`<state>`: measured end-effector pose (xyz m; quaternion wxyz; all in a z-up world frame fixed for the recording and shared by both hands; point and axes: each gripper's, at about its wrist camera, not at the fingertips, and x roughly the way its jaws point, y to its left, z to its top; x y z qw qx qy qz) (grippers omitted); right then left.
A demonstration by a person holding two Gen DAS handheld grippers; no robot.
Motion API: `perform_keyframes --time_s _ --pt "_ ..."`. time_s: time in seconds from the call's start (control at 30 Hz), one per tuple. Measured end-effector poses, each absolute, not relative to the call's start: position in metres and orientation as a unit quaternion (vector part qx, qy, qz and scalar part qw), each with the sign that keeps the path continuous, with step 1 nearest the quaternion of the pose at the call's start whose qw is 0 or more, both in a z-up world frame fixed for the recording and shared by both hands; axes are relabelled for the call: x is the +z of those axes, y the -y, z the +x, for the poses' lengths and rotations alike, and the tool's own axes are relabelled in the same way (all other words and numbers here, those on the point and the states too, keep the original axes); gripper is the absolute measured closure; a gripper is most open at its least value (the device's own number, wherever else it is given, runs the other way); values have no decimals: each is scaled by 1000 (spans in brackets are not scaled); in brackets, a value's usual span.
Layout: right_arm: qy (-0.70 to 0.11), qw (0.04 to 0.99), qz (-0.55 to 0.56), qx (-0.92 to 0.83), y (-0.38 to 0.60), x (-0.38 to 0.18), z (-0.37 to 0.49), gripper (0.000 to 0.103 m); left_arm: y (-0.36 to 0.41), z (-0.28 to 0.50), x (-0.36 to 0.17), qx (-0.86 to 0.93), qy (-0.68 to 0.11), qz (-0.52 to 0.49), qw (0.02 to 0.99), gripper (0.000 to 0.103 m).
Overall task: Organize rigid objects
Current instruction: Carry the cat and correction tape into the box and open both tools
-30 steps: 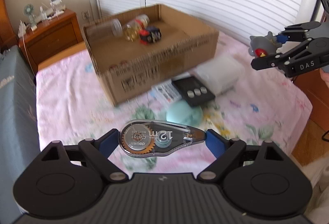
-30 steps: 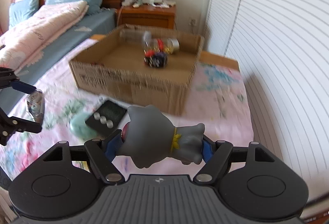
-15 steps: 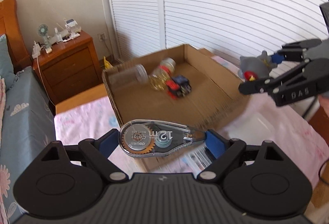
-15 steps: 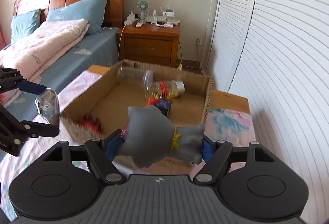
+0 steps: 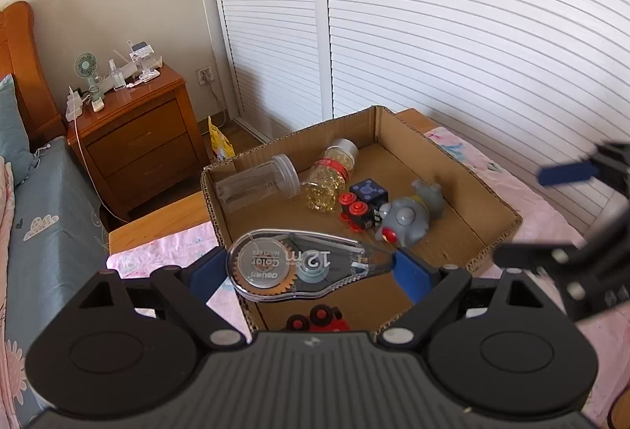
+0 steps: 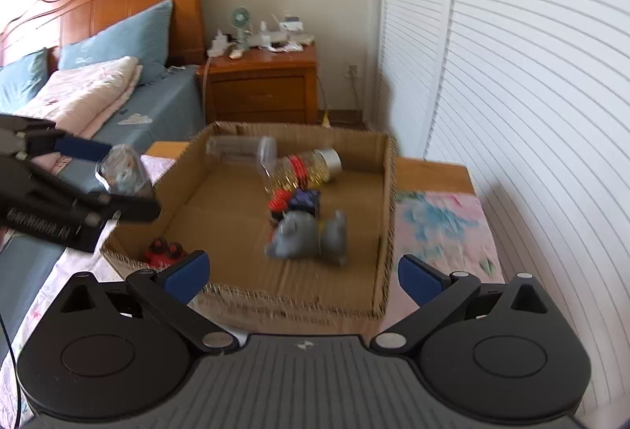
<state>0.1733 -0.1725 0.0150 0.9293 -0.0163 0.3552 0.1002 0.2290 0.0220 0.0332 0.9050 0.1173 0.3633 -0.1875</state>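
A: The right gripper [image 6: 301, 269] is seen with its jaws opening, blue pads spread wide, and nothing is held between them.

B: And the grey toy [image 6: 309, 236]?

A: It is found lying inside the cardboard box [image 6: 388, 200], blurred in the right wrist view, just beside the dark cube [image 6: 306, 201] and the red-wheeled piece [image 6: 278, 201]. In the left wrist view the same toy [image 5: 407, 218] is shown on the box floor, right of centre.

B: What is carried by the left gripper [image 5: 311, 267]?

A: A clear correction tape dispenser [image 5: 299, 265] is pinched lengthwise between its blue pads, held above the near-left part of the box [image 5: 496, 200].

B: What else is lodged in the box?

A: A clear empty jar [image 5: 258, 184] is laid on its side at the far-left corner, and a jar of yellow beads [image 5: 328, 175] is tipped beside it. A red toy [image 6: 163, 251] is tucked against the near wall.

B: And the surroundings?

A: The box is set on a pink floral cloth [image 6: 441, 220]. A wooden nightstand [image 6: 260, 86] is seen far behind, with a small fan [image 6: 240, 21] on top.
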Motion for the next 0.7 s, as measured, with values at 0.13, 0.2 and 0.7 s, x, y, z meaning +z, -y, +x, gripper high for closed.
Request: perform_keyframes --time_s 0.13,0.2,0.7 --pt "-358 930 -8 86 175 10 158 0 -17 240 32 -186 -368 113 904 13" --pt "-359 931 -11 72 175 8 152 0 -14 246 31 -185 -370 112 904 13" --pt "-356 933 13 53 189 9 133 0 -6 302 19 -143 -386 96 906 9"
